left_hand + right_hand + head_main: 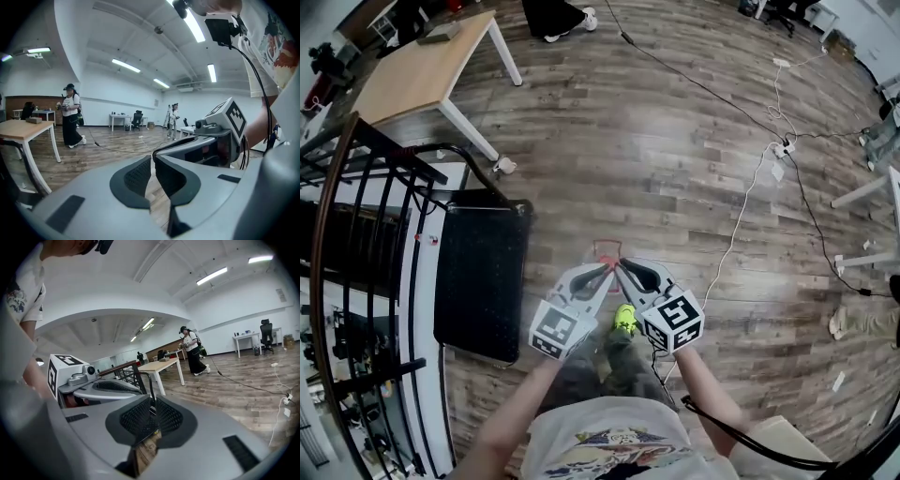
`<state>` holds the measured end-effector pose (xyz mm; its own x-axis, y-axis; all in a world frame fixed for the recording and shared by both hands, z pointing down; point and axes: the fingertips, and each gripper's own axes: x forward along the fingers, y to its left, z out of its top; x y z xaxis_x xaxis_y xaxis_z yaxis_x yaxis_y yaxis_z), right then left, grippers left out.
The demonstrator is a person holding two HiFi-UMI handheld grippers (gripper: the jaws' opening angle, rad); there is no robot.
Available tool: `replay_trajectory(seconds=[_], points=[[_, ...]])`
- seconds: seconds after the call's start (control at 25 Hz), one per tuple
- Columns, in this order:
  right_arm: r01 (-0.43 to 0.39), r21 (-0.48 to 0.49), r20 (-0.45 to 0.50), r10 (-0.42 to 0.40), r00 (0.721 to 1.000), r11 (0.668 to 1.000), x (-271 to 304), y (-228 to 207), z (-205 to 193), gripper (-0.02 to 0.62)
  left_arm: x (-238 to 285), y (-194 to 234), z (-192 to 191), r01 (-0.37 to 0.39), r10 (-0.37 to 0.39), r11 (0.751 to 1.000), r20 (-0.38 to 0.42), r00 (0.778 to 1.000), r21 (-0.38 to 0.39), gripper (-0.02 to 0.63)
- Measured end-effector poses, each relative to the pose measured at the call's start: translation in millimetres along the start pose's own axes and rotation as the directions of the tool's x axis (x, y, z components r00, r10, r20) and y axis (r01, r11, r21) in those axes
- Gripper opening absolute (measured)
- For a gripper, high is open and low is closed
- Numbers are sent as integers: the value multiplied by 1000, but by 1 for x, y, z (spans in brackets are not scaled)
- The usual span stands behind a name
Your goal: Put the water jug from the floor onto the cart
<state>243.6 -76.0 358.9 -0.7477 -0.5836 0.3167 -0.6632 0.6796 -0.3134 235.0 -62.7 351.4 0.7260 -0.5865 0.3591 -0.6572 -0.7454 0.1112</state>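
Wood-plank floor [675, 159] shows a faint red-rimmed shape [607, 249], perhaps the water jug, just beyond the jaw tips. Left gripper [606, 272] and right gripper [620, 266], side by side, both have jaws closed on nothing. Black cart [478, 281] stands left of them.

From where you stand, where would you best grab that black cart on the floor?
Probably the raised handle at the cart's far end, approached from above: it's a thin bar, easy to clamp around, while the deck lies flat.
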Motion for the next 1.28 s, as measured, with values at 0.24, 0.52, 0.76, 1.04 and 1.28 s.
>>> replay_trajectory(seconds=[0.24,0.52,0.76,1.04,1.28], points=[[56,6,-28,-56,998,998,29,-31,-36,31,32,23,-44,19,-20,1000,-39,999,-8,15],[97,10,-55,-96,994,995,71,-55,-79,32,59,57,-105,31,-32,999,-102,994,-14,15],[130,25,-88,-128,988,991,101,-74,-126,46,78,76,-161,37,-44,998,-140,989,-49,17],[184,77,-106,-175,979,980,122,-105,-165,95,103,97,-191,13,-22,997,-119,993,-71,24],[219,95,-127,-206,970,971,136,-127,-202,95,127,112,-225,-31,21,997,-133,991,-73,51]])
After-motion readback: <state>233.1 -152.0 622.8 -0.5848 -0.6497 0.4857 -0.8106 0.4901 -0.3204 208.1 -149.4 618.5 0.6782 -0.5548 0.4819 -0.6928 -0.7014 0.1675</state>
